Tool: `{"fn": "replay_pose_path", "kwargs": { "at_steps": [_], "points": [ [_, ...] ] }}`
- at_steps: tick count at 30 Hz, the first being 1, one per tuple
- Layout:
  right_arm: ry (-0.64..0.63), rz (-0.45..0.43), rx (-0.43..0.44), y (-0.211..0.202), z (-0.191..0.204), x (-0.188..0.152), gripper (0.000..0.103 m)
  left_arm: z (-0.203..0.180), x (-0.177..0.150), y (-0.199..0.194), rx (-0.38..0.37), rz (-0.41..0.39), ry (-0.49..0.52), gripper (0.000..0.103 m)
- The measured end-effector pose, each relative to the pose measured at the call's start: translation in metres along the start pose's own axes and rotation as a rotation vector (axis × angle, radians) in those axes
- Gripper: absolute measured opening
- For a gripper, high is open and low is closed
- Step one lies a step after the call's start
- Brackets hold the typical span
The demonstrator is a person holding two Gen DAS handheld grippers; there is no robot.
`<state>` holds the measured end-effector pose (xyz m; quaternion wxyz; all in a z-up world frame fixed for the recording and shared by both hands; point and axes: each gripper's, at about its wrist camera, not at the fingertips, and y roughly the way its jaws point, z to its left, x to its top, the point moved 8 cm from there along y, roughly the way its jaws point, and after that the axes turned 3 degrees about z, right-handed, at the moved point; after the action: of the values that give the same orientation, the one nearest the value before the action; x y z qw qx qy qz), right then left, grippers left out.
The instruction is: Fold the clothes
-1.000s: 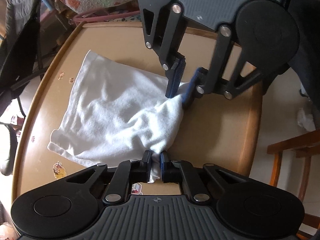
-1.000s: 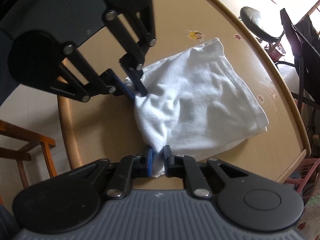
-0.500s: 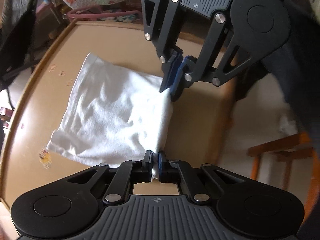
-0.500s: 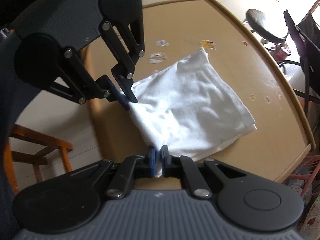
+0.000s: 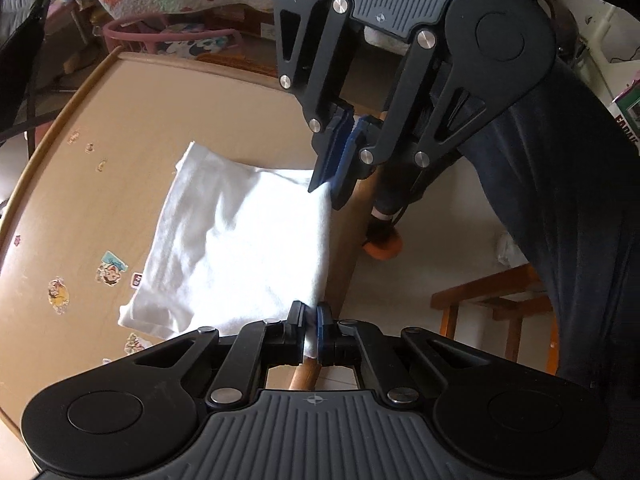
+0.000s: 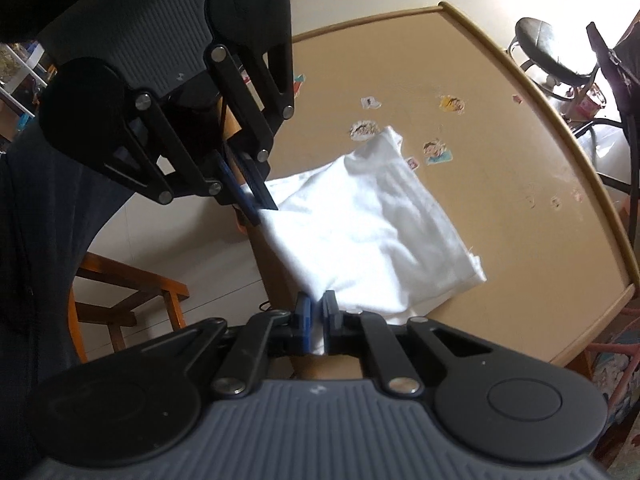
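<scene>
A white garment [image 5: 236,240] [image 6: 360,220] lies partly on the tan table, its near edge pulled taut past the table's edge. My left gripper [image 5: 311,330] is shut on one corner of that edge; the same gripper shows from the other side in the right wrist view [image 6: 256,204]. My right gripper [image 6: 318,322] is shut on the other corner, and it appears in the left wrist view [image 5: 332,184] at the cloth's far end. The far part of the garment rests flat on the table.
The tan table [image 5: 140,120] [image 6: 500,128] has a raised rim and several stickers [image 6: 438,151]. A wooden chair [image 5: 496,308] [image 6: 120,292] stands on the floor by the table. A black stool [image 6: 552,52] and a pink basket [image 5: 160,36] stand beyond the table. A person's dark clothing [image 5: 568,200] is close by.
Both grippers have pulled the garment's near edge toward and past the table's edge, stretching it straight. The cloth has slid across the table and its bunched folds have flattened.
</scene>
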<state>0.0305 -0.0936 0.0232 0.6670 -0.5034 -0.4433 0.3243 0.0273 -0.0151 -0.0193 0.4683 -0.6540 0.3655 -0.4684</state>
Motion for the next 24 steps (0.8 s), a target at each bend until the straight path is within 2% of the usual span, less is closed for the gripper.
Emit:
{"fn": "replay_pose_path", "kwargs": {
  "at_steps": [7, 24],
  "points": [
    [0.02, -0.005, -0.017, -0.01, -0.014, 0.01, 0.006, 0.002, 0.0, -0.017, 0.01, -0.007, -0.002, 0.006],
    [0.078, 0.0, -0.03, 0.002, -0.055, 0.025, 0.006, 0.059, 0.005, -0.023, 0.058, -0.031, -0.07, 0.006]
  ]
}}
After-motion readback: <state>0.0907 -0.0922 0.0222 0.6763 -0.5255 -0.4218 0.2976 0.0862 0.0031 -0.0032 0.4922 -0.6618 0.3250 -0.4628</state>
